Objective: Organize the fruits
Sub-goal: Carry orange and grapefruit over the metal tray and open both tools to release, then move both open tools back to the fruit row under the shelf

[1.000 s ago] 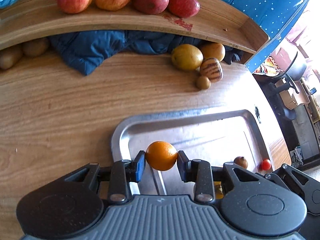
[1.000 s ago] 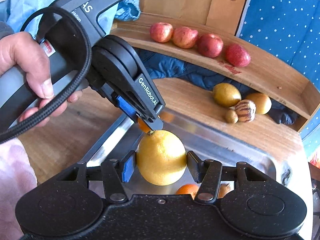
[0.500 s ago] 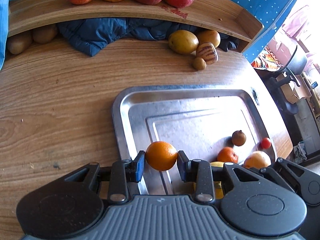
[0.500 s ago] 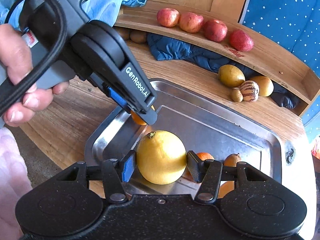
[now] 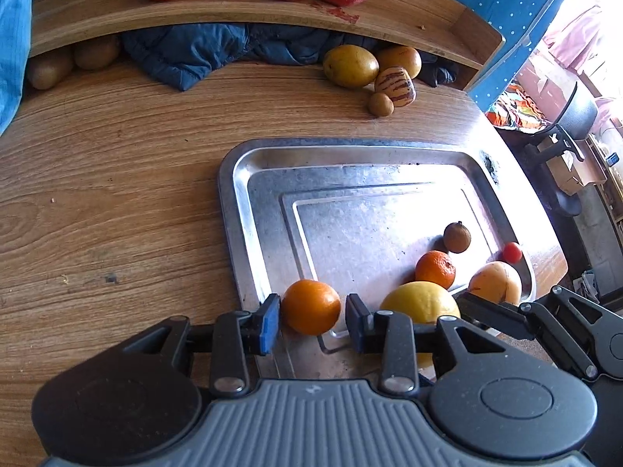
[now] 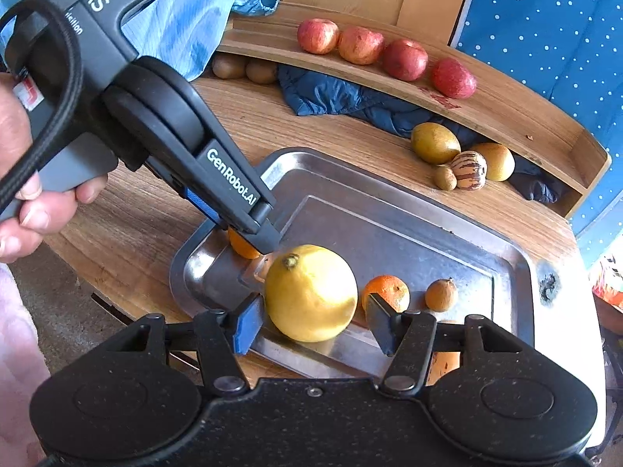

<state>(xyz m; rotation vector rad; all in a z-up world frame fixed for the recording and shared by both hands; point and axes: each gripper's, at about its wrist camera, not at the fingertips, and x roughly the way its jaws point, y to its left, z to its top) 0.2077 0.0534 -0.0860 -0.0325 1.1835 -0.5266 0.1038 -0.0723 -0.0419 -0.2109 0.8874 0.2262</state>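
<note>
My left gripper (image 5: 312,323) is shut on an orange (image 5: 310,306) over the near-left corner of the steel tray (image 5: 229,202). From the right wrist view the orange (image 6: 243,247) sits right at the tray (image 6: 389,241) floor, mostly hidden behind the left gripper's fingers (image 6: 264,239). My right gripper (image 6: 315,323) stands slightly open around a big yellow lemon (image 6: 311,294). The lemon (image 5: 420,303) rests on the tray's near edge, against the left pad and with a gap at the right pad. A tangerine (image 5: 435,268), a small brown fruit (image 5: 457,237), a cherry tomato (image 5: 512,252) and a pale orange fruit (image 5: 494,282) lie in the tray.
Several red apples (image 6: 385,54) line the curved wooden shelf. Yellow and striped fruits (image 6: 435,143) cluster on the table beyond the tray, beside a blue cloth (image 5: 187,54). Brown kiwis (image 6: 245,68) lie under the shelf. A hand (image 6: 35,194) holds the left gripper. The table's front edge is close.
Both grippers pulled back toward the tray's near edge, so more of the tray shows. The right jaws have spread a little and the lemon has settled onto the tray.
</note>
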